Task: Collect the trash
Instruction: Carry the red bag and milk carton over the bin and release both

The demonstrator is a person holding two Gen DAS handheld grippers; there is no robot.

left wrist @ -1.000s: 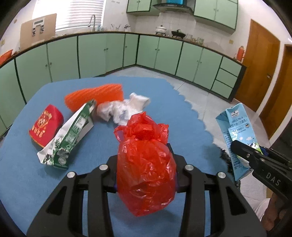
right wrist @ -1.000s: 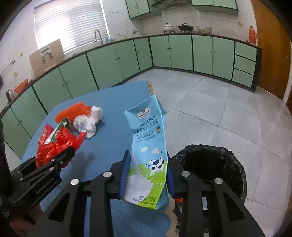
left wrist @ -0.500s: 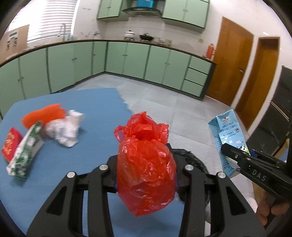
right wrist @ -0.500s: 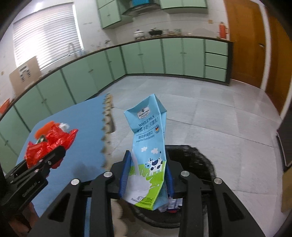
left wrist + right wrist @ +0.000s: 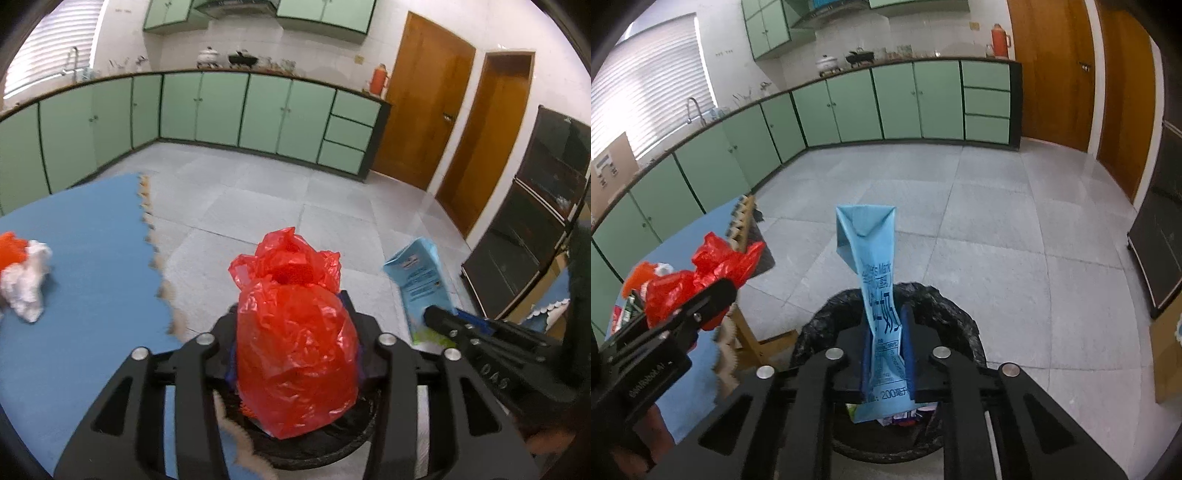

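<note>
Both grippers have swung from the blue table (image 5: 74,229) to over the black bin (image 5: 945,306). Left gripper (image 5: 295,332), jaws just widened, cradles the red bag (image 5: 295,339); right gripper (image 5: 886,350), jaws just narrowed, crushes the milk carton (image 5: 875,273). Releasing both comes next.

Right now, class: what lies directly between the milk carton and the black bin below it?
Nothing but air, in the right wrist view: the milk carton, pinched in the right tongs, hangs above the bin.

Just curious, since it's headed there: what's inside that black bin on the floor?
Through the bin's opening, only a few colourful wrapper scraps show, beneath the blue milk carton. The carton and gripper cover the rest.
</note>
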